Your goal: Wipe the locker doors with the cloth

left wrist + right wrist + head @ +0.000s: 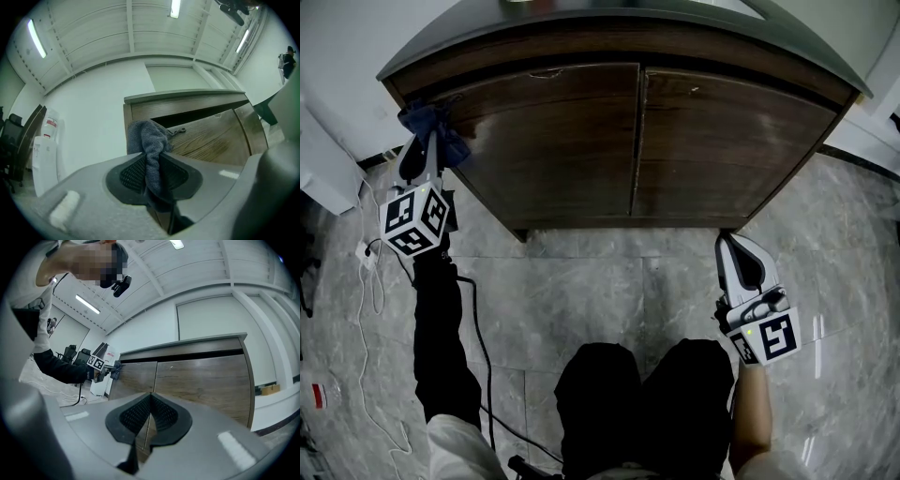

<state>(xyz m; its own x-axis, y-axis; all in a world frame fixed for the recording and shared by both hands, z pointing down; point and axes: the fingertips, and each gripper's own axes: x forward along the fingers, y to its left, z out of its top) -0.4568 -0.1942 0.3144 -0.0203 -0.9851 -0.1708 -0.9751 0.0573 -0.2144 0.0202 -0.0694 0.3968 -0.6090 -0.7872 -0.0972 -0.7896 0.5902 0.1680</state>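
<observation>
We clamp the cloth (149, 140) between the left gripper's (429, 148) fingers (131, 172). Its length runs along them, and its bunched end projects forward at the left locker door's (553, 141) upper corner. The right gripper (150, 398) is closed and empty.

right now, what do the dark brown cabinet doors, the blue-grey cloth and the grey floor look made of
Dark brown cabinet doors: wood or wood-look laminate, semi-matte; streaky grain shows. Blue-grey cloth: soft terry or microfibre; looped nap. Grey floor: polished stone-look tile; veining, joints, sheen.
</observation>
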